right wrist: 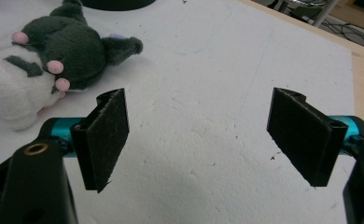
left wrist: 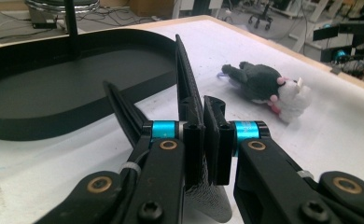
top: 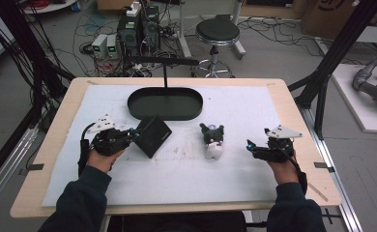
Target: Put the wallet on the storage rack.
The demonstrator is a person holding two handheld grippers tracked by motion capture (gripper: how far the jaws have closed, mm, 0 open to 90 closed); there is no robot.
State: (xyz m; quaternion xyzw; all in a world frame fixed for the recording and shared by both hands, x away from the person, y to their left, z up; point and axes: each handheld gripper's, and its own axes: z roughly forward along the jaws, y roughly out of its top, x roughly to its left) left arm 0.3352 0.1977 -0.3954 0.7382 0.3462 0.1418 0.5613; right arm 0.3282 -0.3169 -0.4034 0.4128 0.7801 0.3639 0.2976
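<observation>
White mat (top: 186,169) covers the table; a black oval tray (top: 165,103) sits at its far middle. Left gripper (top: 134,136) is clamped on a black square panel (top: 152,136), tilted just before the tray. Plush toy (top: 213,140) lies mid-mat, near the right gripper (top: 250,146), whose jaws stand wide apart.

On the white mat (top: 177,169), a black square panel (top: 153,135) is gripped at its 9 o'clock edge by the left gripper (top: 134,135), with an oval black tray (top: 165,103) at 12 o'clock, a plush toy (top: 212,141) at 3 o'clock, and the right gripper (top: 250,147) beyond.
</observation>
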